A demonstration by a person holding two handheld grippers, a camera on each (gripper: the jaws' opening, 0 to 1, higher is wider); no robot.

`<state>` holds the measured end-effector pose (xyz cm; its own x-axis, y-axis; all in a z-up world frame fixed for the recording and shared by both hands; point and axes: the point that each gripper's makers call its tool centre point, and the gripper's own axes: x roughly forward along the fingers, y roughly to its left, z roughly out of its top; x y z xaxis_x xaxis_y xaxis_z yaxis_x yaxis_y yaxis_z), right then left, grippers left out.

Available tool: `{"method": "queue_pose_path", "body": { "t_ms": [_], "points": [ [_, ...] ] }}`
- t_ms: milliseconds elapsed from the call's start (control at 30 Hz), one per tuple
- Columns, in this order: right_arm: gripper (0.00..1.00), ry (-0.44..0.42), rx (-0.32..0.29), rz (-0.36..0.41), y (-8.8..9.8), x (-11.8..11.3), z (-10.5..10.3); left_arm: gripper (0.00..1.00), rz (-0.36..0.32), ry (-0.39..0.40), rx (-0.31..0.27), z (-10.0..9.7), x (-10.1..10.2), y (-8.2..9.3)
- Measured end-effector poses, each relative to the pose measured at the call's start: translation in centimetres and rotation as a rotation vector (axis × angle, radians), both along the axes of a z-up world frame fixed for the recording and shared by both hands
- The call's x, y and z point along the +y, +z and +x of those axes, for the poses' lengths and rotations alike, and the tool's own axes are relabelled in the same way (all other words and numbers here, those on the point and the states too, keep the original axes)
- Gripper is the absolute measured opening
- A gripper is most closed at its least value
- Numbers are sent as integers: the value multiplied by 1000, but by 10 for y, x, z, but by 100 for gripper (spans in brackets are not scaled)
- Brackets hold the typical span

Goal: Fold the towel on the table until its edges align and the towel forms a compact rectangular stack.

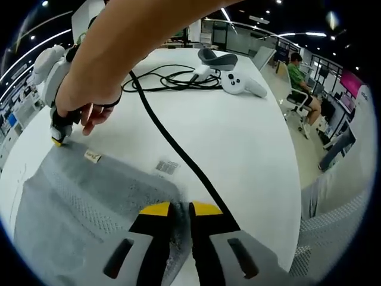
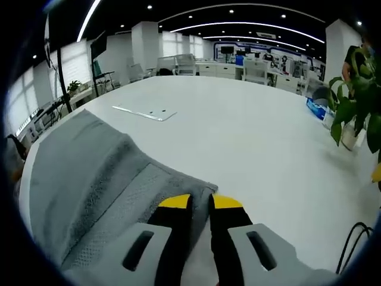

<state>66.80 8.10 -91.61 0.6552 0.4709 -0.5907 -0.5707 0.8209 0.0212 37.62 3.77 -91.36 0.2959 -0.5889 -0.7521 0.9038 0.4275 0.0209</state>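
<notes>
Yellow-tipped left tongs (image 1: 180,210) rise from the bottom of the left gripper view, nearly closed and pinching a corner of the grey towel (image 1: 89,208), whose cloth sits between the tips. That towel lies spread on the white counter (image 1: 238,143) toward its near edge. At its far corner the right tongs (image 1: 58,138) come in from the upper left, gripped by a person's hand (image 1: 89,98), their yellow tip down on the towel's edge. A small tag (image 1: 92,156) is sewn at that edge, and a barcode-like label (image 1: 167,167) lies on the counter just beside the towel; writing on either is too small to read. A black cable (image 1: 172,143) runs across the counter from a coiled bundle near the far edge down past the left tongs. A white headset (image 1: 215,59) and a white controller (image 1: 244,83) rest beside the coil. Beyond the counter's right edge a person in green (image 1: 300,83) sits on a chair.

In the right gripper view the right tongs (image 2: 200,202) are narrow, nipping the towel (image 2: 89,173) at its corner, the cloth spreading toward the counter's (image 2: 250,137) left edge. A flat clear plate (image 2: 144,112) lies farther up the counter, well apart. A potted plant (image 2: 354,107) stands by the right edge.
</notes>
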Motion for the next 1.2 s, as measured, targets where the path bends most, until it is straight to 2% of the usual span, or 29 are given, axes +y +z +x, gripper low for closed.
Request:
{"method": "queue_pose_path", "body": {
  "t_ms": [67, 300, 633, 800, 967, 1200],
  "points": [
    [1, 14, 3, -4, -1, -3, -2, 11, -11, 7, 6, 0, -4, 0],
    [0, -33, 3, -7, 0, -34, -7, 10, -40, 15, 33, -4, -21, 1],
    [0, -100, 8, -36, 1, -83, -19, 9, -77, -24, 62, -18, -52, 0],
    [0, -105, -8, -46, 9, -94, -24, 9, -104, -13, 79, -19, -61, 1],
    [0, -119, -24, -55, 19, -104, -26, 9, -157, 44, 105, -16, -69, 3],
    [0, -137, -34, -45, 29, -109, -31, 9, -175, 46, 81, -16, -74, 4]
  ]
}}
